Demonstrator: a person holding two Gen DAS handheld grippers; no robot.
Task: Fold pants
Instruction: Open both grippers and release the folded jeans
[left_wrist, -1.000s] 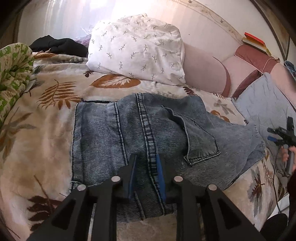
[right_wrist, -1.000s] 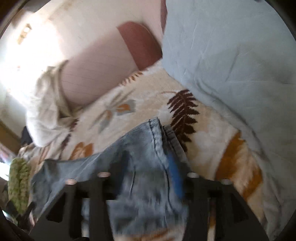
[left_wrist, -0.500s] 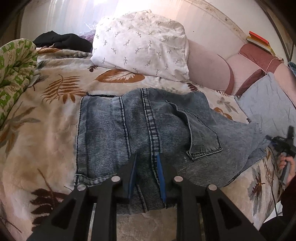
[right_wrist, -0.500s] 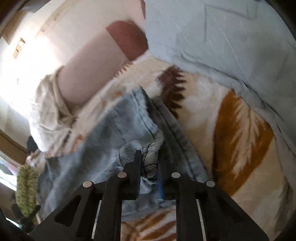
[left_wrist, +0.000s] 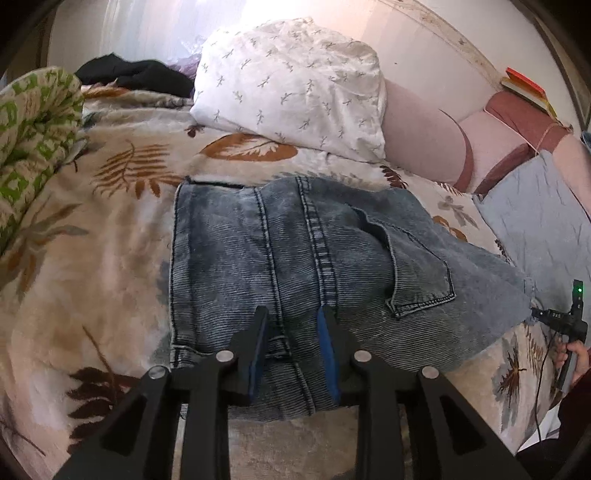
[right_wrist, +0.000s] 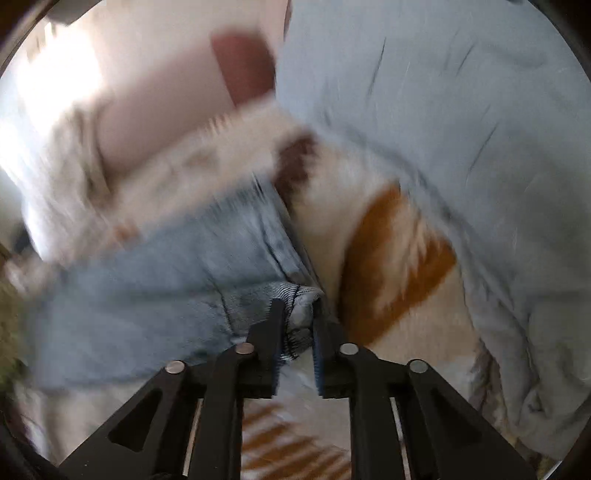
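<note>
Faded blue denim pants (left_wrist: 288, 266) lie folded on a leaf-print bedspread (left_wrist: 92, 258), back pocket up. My left gripper (left_wrist: 293, 314) is shut on the near edge of the pants, at the centre seam. My right gripper (right_wrist: 299, 306) is shut on a bunched corner of the pants (right_wrist: 155, 295) at their right end. It also shows far right in the left wrist view (left_wrist: 543, 314), pulling that corner out to a point. The right wrist view is blurred by motion.
A white leaf-print pillow (left_wrist: 291, 81) and pink cushions (left_wrist: 417, 144) lie beyond the pants. A grey-blue pillow (left_wrist: 539, 229) sits right, also in the right wrist view (right_wrist: 461, 129). A green patterned blanket (left_wrist: 33, 129) and dark clothes (left_wrist: 136, 74) lie far left.
My right gripper closed on the pants corner and has drawn it outward to the right, stretching the cloth. My left gripper kept its hold and pulled back slightly.
</note>
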